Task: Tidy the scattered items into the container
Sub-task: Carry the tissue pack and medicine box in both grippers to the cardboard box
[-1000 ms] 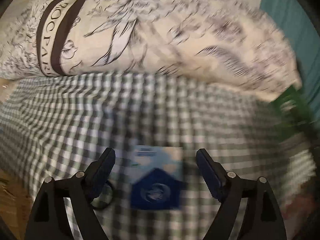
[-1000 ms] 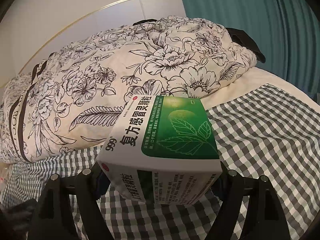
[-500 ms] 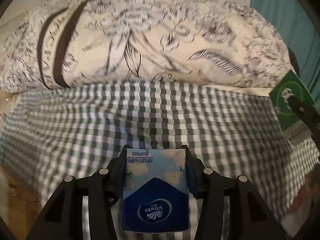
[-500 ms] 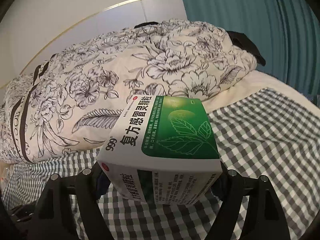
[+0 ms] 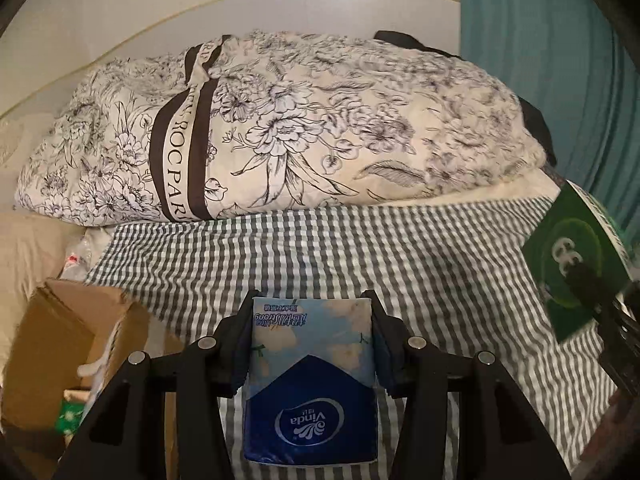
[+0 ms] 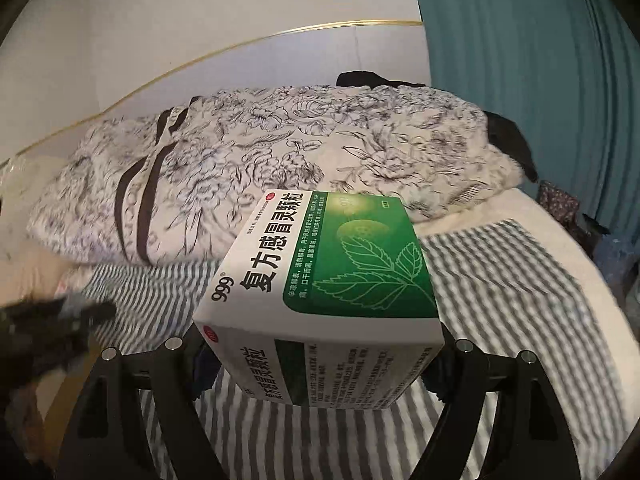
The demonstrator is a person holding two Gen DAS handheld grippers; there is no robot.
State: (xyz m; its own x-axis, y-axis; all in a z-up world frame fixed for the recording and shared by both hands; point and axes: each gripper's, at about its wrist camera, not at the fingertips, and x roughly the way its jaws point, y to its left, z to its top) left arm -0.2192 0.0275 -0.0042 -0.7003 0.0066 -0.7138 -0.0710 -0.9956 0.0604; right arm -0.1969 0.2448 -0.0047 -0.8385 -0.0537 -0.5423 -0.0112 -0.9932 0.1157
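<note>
A blue tissue pack [image 5: 312, 384] sits between the pads of my left gripper [image 5: 312, 320], which is shut on it and holds it above the checked bedcover [image 5: 360, 256]. My right gripper [image 6: 320, 352] is shut on a white and green medicine box [image 6: 332, 292], also lifted off the cover. That box [image 5: 572, 264] and the right gripper show at the right edge of the left wrist view. An open cardboard box [image 5: 60, 340] with items inside stands low at the left of the left wrist view. The left gripper appears as a dark blur [image 6: 52, 320] at the left of the right wrist view.
A big floral quilt [image 5: 300, 136] is piled along the far side of the bed against a white wall. A teal curtain [image 6: 540, 80] hangs at the right. Dark clothing [image 6: 512, 140] lies behind the quilt. A crumpled plastic bag [image 5: 76, 256] lies beyond the cardboard box.
My left gripper closed on the tissue pack and lifted it; the cardboard box came into view at lower left. My right gripper rose and shifted with the medicine box still in it.
</note>
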